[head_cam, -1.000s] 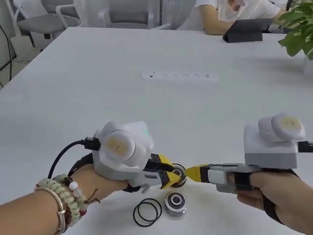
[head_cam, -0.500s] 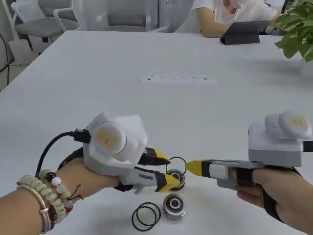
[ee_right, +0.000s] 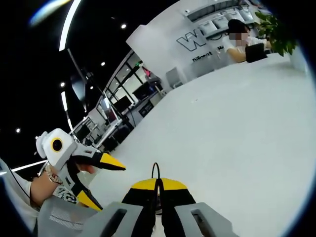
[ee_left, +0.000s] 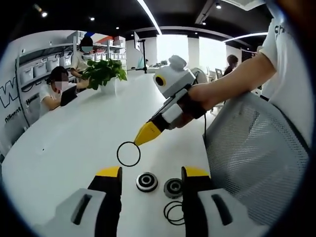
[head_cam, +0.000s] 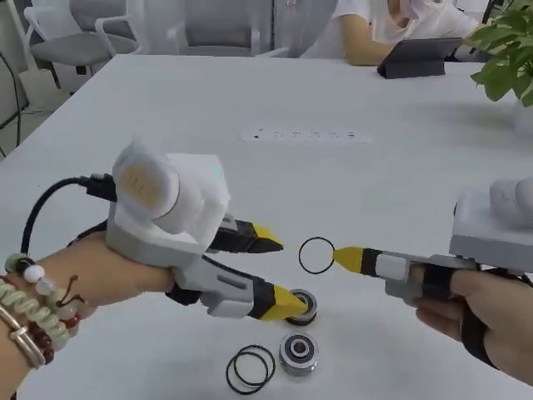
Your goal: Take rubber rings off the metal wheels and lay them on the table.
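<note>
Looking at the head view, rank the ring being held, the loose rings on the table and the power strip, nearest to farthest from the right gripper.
1. Rubber ring, pinched in the right gripper at its tips.
2. Loose rings, lying on the table near its front edge, lower left.
3. Power strip, far across, mid-table.

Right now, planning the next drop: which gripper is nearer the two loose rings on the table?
Left. The left gripper, open, hovers just beyond the loose rings; the right gripper, shut on a lifted ring, is farther right.
</note>
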`<action>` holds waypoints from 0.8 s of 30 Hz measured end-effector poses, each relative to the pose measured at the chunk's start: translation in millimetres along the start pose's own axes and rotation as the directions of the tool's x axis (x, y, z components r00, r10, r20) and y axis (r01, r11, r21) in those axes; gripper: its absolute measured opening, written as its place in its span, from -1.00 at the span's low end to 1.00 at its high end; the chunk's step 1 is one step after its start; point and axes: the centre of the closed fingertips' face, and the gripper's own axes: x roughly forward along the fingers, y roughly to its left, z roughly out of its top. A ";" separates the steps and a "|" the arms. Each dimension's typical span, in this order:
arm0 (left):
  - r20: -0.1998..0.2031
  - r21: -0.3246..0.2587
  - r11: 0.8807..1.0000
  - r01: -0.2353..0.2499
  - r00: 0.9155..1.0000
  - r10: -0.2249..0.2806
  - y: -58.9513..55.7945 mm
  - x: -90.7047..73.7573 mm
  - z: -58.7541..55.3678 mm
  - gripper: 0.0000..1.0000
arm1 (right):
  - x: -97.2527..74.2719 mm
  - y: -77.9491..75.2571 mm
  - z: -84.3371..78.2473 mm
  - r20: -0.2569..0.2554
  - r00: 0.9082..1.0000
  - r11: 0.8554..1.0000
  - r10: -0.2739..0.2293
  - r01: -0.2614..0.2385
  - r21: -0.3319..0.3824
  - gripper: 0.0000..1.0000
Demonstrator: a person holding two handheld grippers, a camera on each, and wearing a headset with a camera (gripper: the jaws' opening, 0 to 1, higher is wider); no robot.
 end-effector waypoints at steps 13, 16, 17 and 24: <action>-0.007 0.062 0.997 -0.050 0.999 0.051 -6.9 -56.9 6.5 0.28 | -5.5 8.8 17.8 0.066 0.998 1.000 0.017 -0.017 0.007 -1.00; -0.002 0.055 0.995 -0.081 0.997 0.081 -5.3 -68.9 1.9 0.32 | -7.4 10.7 21.9 0.081 0.996 1.000 0.021 -0.022 0.011 -1.00; 0.000 0.044 0.995 -0.090 0.996 0.090 -4.6 -71.8 0.6 0.31 | -8.4 11.6 23.7 0.088 0.996 1.000 0.024 -0.025 0.015 -1.00; 0.023 -0.004 0.989 -0.151 0.988 0.151 -3.8 -92.9 -8.8 0.43 | -12.2 16.4 31.8 0.117 0.993 0.999 0.037 -0.039 0.020 -1.00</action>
